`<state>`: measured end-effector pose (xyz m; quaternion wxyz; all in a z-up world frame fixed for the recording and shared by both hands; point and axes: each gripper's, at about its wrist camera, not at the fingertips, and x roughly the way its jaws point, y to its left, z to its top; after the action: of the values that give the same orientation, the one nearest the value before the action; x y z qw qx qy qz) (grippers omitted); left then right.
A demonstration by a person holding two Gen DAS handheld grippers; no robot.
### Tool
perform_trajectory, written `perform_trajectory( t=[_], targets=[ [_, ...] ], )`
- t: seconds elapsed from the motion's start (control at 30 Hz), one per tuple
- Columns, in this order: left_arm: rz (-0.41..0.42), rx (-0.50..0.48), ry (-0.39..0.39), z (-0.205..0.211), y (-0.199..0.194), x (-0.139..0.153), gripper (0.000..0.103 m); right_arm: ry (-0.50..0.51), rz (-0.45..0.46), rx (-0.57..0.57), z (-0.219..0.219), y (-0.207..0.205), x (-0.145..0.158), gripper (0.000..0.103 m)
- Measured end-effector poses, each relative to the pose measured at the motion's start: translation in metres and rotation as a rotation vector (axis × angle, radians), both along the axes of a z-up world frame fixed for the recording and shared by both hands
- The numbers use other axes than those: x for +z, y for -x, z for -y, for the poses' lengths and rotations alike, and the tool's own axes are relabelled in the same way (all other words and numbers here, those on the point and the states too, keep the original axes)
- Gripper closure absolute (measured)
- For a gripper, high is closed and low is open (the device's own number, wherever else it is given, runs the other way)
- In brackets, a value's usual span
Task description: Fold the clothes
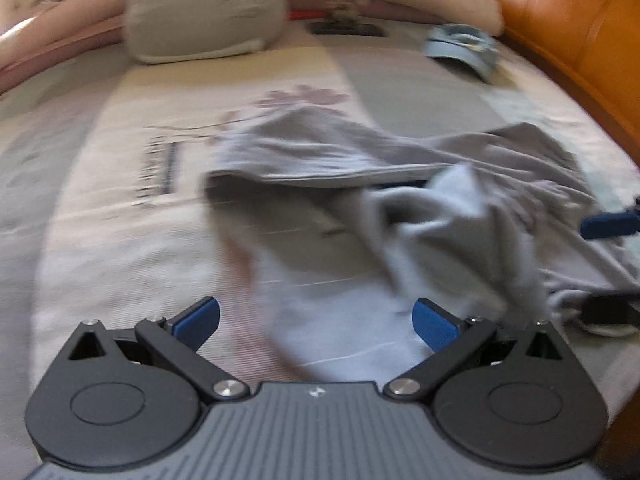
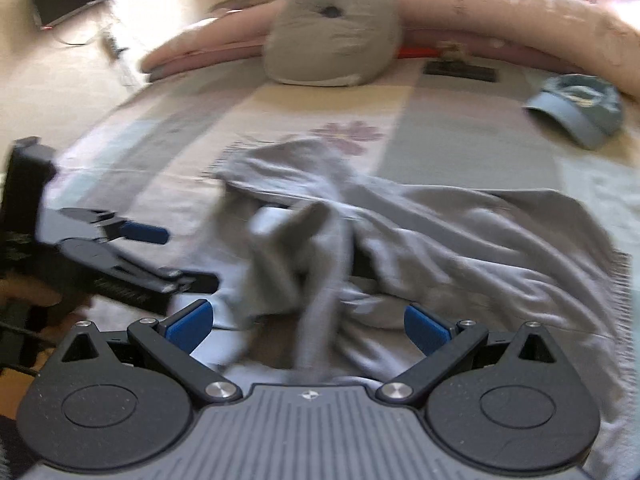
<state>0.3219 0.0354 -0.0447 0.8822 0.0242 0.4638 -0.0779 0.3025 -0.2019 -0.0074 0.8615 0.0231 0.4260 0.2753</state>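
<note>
A crumpled grey garment [image 1: 420, 200] lies on the patterned bedspread [image 1: 120, 220], to the right of centre in the left wrist view. My left gripper [image 1: 316, 324] is open just short of the garment's near left edge, with only a pale bit of cloth below its blue pads. In the right wrist view the garment [image 2: 460, 232] fills the middle. My right gripper [image 2: 308, 328] is open over its near folds, a ridge of cloth rising between the pads. The left gripper [image 2: 180, 258] shows at the left, open, beside the garment. The right gripper [image 1: 612, 268] peeks in at the right edge.
A grey cat-face pillow [image 2: 332, 36] and a pink bolster [image 2: 520, 12] lie at the far end of the bed. A blue cap [image 2: 576, 108] sits far right. A black flat object [image 2: 460, 70] lies near the pillow. An orange padded board [image 1: 580, 20] borders the right side.
</note>
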Motion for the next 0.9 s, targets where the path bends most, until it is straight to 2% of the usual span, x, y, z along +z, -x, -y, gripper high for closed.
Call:
perform_trajectory(
  t=[0.23, 0.3, 0.37, 0.7, 0.9],
  targets=[
    [0.010, 0.133, -0.067, -0.051, 0.010, 0.005, 0.001, -0.199, -0.089, 0.147, -0.046, -0.023, 0.001, 0.000],
    [0.012, 0.149, -0.060, -0.061, 0.015, 0.006, 0.001, -0.235, -0.119, 0.186, -0.064, -0.034, -0.003, 0.000],
    [0.012, 0.161, -0.051, -0.070, 0.019, 0.006, 0.001, -0.219, -0.149, 0.183, -0.078, -0.045, -0.013, 0.000],
    [0.010, 0.145, 0.001, -0.079, 0.023, 0.000, 0.001, 0.161, -0.135, -0.015, -0.053, -0.063, -0.043, 0.002],
    [0.023, 0.074, 0.035, -0.060, 0.017, 0.005, 0.001, 0.346, -0.064, -0.013, -0.039, -0.055, -0.030, 0.001]
  ],
)
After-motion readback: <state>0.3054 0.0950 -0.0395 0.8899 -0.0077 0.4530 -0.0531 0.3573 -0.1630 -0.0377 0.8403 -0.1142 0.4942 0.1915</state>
